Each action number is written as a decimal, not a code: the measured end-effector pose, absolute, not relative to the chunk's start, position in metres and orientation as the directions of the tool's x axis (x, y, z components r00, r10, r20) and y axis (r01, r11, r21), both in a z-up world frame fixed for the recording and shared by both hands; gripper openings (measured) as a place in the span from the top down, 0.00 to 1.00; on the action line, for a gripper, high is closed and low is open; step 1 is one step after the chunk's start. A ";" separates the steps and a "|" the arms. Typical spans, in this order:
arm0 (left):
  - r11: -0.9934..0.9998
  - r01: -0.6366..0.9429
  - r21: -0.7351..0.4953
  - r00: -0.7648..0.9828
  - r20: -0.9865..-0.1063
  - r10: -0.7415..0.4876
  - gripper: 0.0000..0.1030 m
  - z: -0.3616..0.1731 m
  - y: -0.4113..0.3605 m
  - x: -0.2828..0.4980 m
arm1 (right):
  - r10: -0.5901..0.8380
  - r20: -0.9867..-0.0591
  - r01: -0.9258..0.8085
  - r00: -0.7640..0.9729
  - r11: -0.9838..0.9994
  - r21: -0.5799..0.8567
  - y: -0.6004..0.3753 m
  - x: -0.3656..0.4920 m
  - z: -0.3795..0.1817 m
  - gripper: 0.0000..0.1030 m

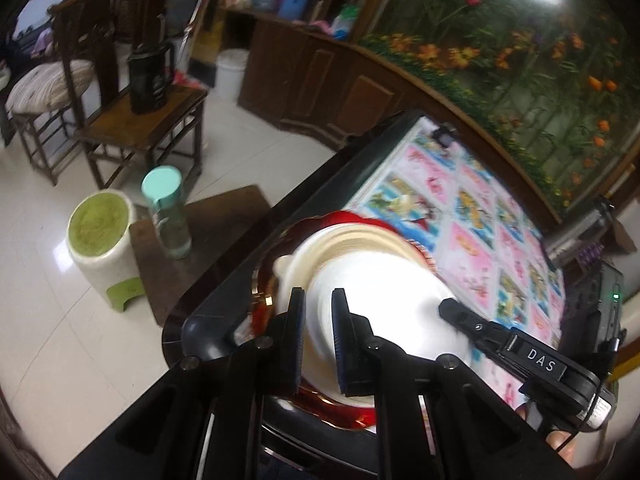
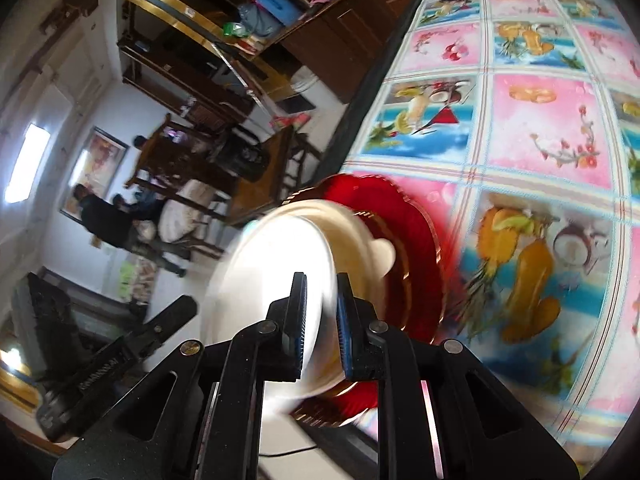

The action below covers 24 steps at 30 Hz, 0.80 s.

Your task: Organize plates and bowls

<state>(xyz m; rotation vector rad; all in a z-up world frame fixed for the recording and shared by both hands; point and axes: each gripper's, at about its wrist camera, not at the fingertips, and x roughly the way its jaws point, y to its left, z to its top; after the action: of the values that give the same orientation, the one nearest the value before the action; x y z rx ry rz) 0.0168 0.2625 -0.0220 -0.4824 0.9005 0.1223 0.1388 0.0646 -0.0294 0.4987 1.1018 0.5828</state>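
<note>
So, left wrist view first: the left gripper has its jaws clamped on the near rim of a glossy white ceramic bowl, and the right gripper comes in from the right side with its tip against the opposite rim. Two grips on one bowl makes sense to me, since it looks smooth and slippery and a pinch on each side keeps it level. The bowl is directly above a red scalloped plate with gold edging, which lies at the near corner of the surface with the pink and blue fruit-print cloth. I'd guess it's being nested onto the plate, though the motion blur means I can't tell whether it already touches.

Right wrist view: the right gripper is likewise shut tight on the bowl's rim, with the left gripper poking in from the lower left. From here the bowl shows a cream-toned side and a small rounded lug handle sticking out toward the plate. Its inside is blown out by glare, so no telling if anything's in it.
</note>
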 end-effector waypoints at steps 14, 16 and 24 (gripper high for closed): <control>0.880 -0.314 -0.356 0.652 -0.755 -0.072 0.88 -0.022 0.264 0.004 | 0.676 -0.630 -0.200 0.382 0.726 0.658 0.040 0.150 -0.039 0.85; 0.899 -0.299 -0.320 0.669 -0.742 -0.042 0.88 -0.016 0.253 0.003 | 0.655 -0.633 -0.182 0.413 0.740 0.647 0.026 0.149 -0.038 0.83; 0.982 -0.122 -0.146 0.748 -0.664 -0.006 0.41 0.015 0.168 -0.002 | 0.603 -0.623 -0.058 0.497 0.740 0.670 -0.055 0.146 -0.046 0.77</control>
<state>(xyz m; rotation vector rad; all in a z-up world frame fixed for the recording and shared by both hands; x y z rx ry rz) -0.0021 0.1684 0.0147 -0.1849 0.7239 0.0637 0.1465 -0.0554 -0.0456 0.6350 0.9781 0.4348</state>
